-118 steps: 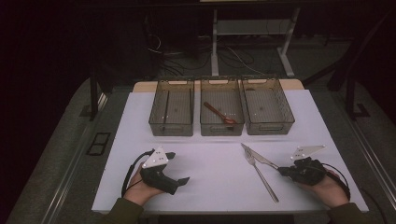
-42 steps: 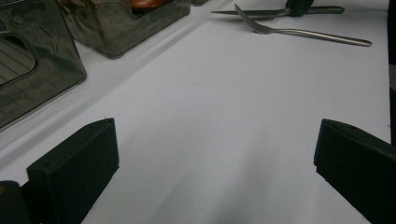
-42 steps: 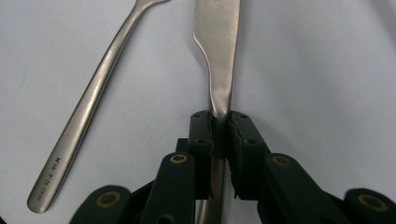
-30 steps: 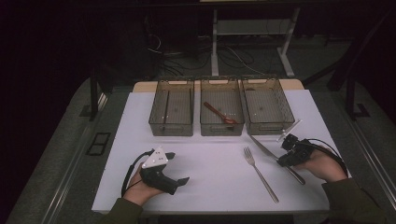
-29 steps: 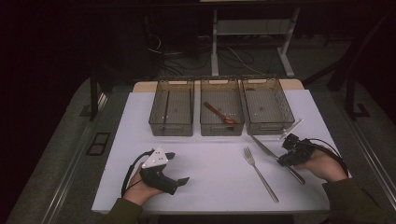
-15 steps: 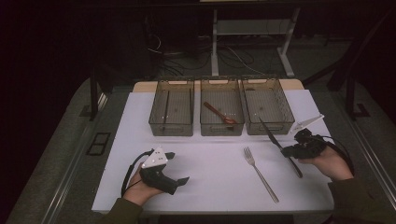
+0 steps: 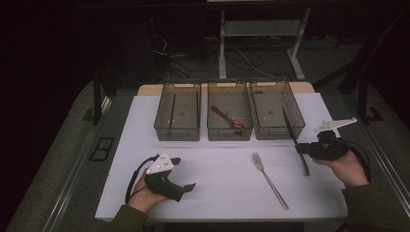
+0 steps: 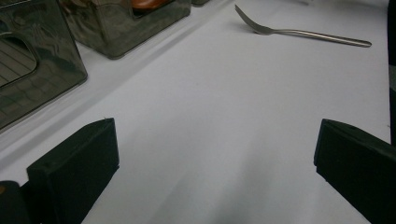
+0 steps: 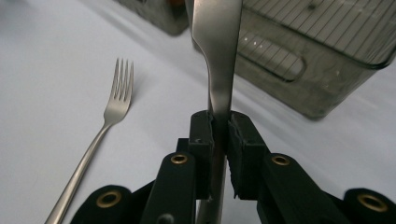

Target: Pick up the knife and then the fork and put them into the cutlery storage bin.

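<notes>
My right gripper is shut on the handle of a steel table knife, lifted off the mat at the right. The blade points away toward the front wall of the right-hand bin. In the right gripper view the pads pinch the knife edge-on, with the bin just behind it. A steel fork lies on the white mat, left of the knife. My left gripper rests on the mat at the front left, open, with nothing between its fingers.
Three clear smoky bins stand in a row at the mat's far side: the left bin, the middle bin holding a reddish-brown spoon, and the right one. In the left gripper view the fork lies far ahead.
The knife, earlier lying beside the fork, is now held in my right gripper, which has moved right and toward the right bin, raising the blade. My left hand has stayed put.
</notes>
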{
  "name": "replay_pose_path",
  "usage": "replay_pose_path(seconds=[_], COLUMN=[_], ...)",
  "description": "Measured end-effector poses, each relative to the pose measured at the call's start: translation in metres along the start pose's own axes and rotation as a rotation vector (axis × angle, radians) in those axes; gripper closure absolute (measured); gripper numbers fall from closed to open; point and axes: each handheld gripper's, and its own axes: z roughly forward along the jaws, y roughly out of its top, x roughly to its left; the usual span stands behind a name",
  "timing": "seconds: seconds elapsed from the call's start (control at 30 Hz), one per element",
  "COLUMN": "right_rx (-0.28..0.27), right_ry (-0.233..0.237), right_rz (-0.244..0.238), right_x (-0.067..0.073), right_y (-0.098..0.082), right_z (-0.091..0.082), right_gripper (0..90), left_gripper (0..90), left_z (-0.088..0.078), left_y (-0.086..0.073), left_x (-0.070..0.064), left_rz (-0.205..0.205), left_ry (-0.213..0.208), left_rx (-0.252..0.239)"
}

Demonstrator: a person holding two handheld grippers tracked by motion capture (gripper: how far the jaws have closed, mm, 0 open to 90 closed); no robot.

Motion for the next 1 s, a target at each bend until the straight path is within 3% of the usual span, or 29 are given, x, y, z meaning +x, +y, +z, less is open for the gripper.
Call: replay_pose_path(seconds=[0.27, 0.43, 1.0], right_rx=[-0.124, -0.172, -0.241], right_ry=[0.001, -0.010, -0.039], right_rz=[0.045, 0.062, 0.067], right_x=[-0.006, -0.010, -0.015], right_y=[-0.002, 0.000, 0.021], right_z=[-0.009, -0.013, -0.020], right_gripper=[79.5, 79.5, 79.4], left_gripper=[0.0, 0.0, 0.0], left_z=[0.000, 0.001, 0.001], left_y=[0.000, -0.001, -0.002], left_x=[0.001, 0.002, 0.005], left_rz=[-0.005, -0.016, -0.058], left_ry=[-0.003, -0.002, 0.009], left_rx=[0.000, -0.004, -0.003])
